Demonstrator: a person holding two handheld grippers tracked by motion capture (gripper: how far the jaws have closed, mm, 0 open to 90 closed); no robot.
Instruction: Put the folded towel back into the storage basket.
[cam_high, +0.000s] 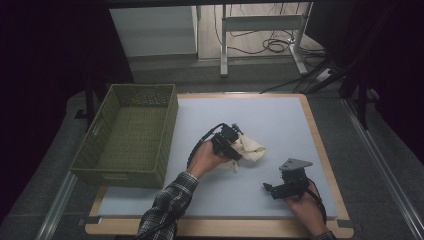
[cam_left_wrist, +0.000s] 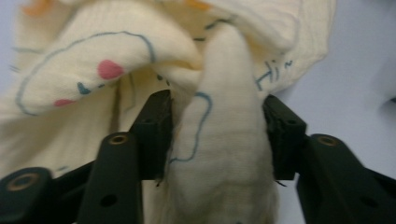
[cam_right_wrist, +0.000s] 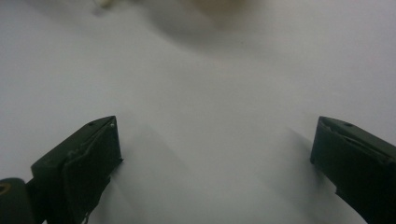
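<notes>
left gripper (cam_left_wrist: 217, 140): clenched on a thick fold of the cloth (cam_left_wrist: 140, 56) between its jaws; soft, light, likely slips, so bunched fold grips best | right gripper (cam_right_wrist: 212, 154): released, nothing between jaws

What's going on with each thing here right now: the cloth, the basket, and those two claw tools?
Cloth: crumpled, a thick fold pinched between the left claw's jaws.
Basket: upright on the table's left side, nothing visible inside.
Left claw: shut on the cloth.
Right claw: jaws wide open, holding nothing, over the bare mat.
</notes>
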